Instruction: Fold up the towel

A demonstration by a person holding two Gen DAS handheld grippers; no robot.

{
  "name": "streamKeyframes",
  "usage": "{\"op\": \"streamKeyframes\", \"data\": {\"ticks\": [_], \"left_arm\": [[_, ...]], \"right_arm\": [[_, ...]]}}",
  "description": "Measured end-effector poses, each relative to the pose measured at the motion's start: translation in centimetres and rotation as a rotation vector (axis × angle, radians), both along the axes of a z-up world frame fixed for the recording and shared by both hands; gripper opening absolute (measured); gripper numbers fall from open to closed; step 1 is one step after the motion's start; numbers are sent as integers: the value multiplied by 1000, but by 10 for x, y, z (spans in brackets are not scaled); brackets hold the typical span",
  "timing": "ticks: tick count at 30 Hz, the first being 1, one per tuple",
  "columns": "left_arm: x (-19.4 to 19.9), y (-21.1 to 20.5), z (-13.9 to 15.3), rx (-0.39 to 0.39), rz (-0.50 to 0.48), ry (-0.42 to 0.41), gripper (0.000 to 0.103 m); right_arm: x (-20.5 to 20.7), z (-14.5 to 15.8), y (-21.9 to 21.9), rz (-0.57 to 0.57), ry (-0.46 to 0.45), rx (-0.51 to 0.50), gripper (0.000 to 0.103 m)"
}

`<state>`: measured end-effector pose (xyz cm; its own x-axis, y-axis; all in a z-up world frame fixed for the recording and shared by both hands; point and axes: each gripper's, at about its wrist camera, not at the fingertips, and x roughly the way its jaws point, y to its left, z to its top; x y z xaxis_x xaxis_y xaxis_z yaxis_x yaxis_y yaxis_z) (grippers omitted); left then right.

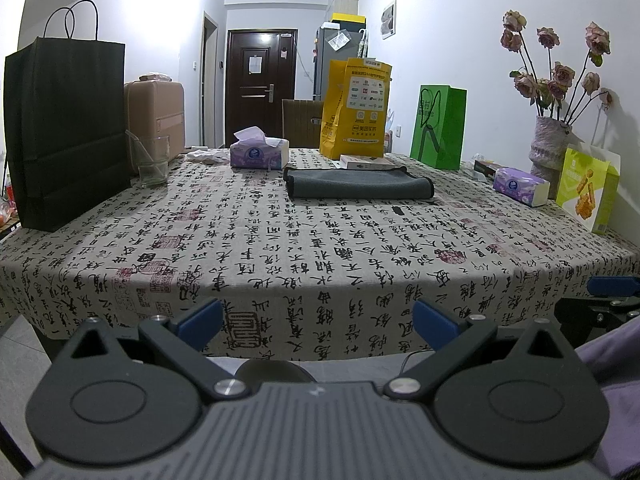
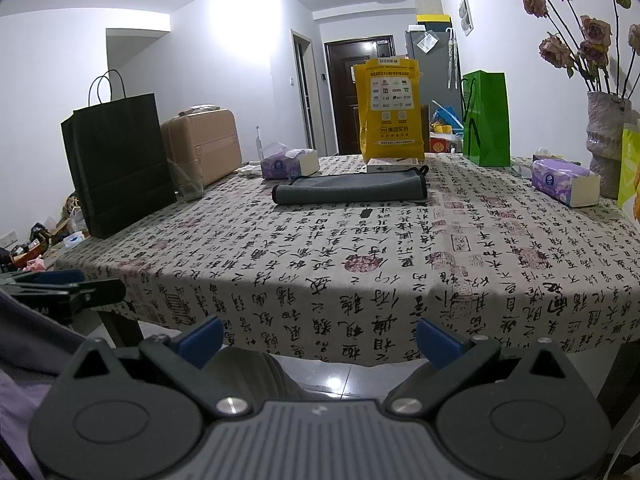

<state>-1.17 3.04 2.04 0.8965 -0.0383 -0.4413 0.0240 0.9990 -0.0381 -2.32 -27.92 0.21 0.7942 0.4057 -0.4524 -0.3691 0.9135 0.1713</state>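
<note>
A dark grey towel (image 1: 358,184) lies folded flat on the far middle of the table; it also shows in the right wrist view (image 2: 352,192). My left gripper (image 1: 318,322) is open and empty, held off the table's near edge, well short of the towel. My right gripper (image 2: 320,340) is open and empty too, below and in front of the near edge. The right gripper's blue tip shows at the right edge of the left wrist view (image 1: 612,285). The left gripper shows at the left of the right wrist view (image 2: 52,286).
The table carries a calligraphy-print cloth (image 1: 280,240). On it stand a black paper bag (image 1: 68,132), a glass (image 1: 154,160), two tissue packs (image 1: 258,154) (image 1: 520,186), a yellow bag (image 1: 356,110), a green bag (image 1: 440,126), a flower vase (image 1: 550,148) and a snack bag (image 1: 588,188).
</note>
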Motion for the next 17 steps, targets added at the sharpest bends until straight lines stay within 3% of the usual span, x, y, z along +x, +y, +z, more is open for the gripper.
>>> {"op": "streamKeyframes", "data": {"ticks": [17], "left_arm": [[1,0,0,-4,-5,2,103]], "right_arm": [[2,-2,0,4,12,8,103]]}}
